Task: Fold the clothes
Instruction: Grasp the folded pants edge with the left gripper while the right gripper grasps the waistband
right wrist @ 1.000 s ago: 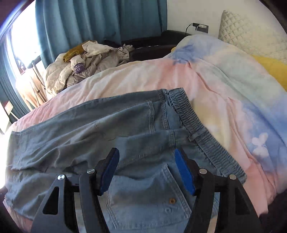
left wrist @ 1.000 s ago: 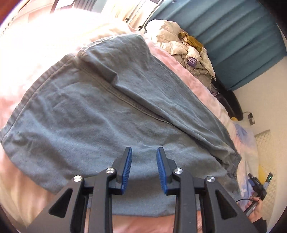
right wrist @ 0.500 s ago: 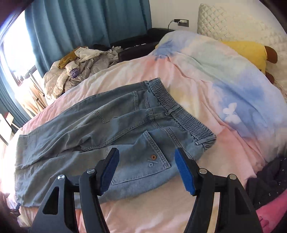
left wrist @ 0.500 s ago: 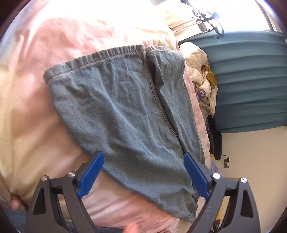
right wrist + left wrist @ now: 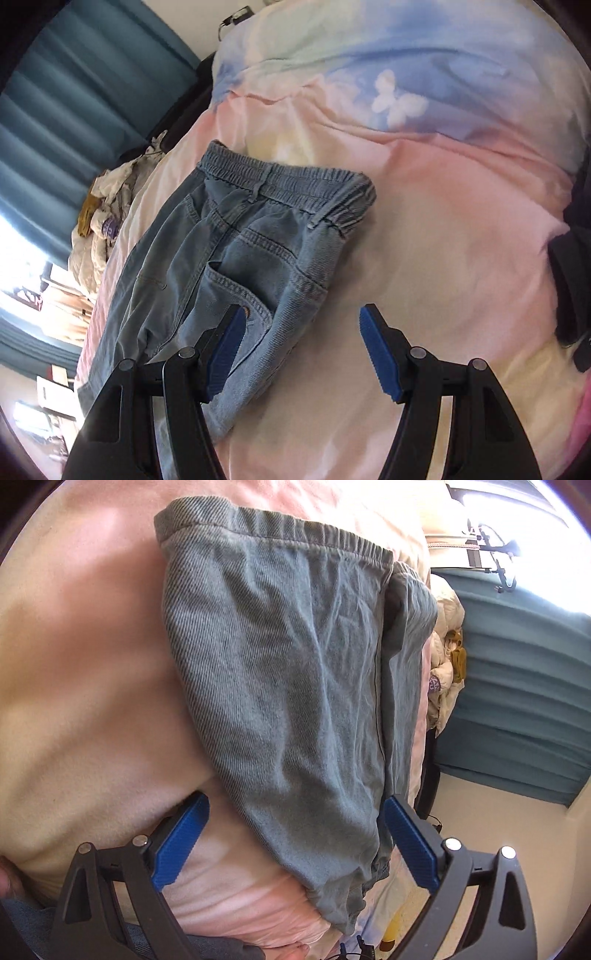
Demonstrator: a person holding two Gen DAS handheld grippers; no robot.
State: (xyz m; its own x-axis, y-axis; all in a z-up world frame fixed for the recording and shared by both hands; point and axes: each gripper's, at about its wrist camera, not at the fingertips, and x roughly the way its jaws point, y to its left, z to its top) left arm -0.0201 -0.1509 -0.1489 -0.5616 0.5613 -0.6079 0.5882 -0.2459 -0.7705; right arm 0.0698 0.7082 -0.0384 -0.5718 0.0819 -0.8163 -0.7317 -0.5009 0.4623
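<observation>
Bedding comes first: a pastel duvet [image 5: 461, 229], pink running into blue with a white butterfly print, fills the space ahead of and under both tools. Spread on it are the jeans [image 5: 236, 258], laid flat with one leg over the other; the elastic waistband [image 5: 295, 184] lies ahead of the right gripper [image 5: 301, 350], and the back pocket [image 5: 236, 295] sits just before its left finger. That gripper is spread wide, holding nothing, its left pad over the seat edge and its right pad over bare duvet. The left gripper [image 5: 295, 845] is likewise wide apart and empty, straddling the leg end of the jeans [image 5: 295, 686], with the gathered hem [image 5: 280, 535] at the far end of its view. Beyond, to the side, a heap of pale clothes [image 5: 99, 229] rests against teal curtains [image 5: 70, 107]. The step in hand looks like taking hold for the next fold. To do it well, each gripper should come down on a doubled edge, catch both layers together, and lift evenly so the seams stay aligned and the duvet is not pinched along with the denim.
</observation>
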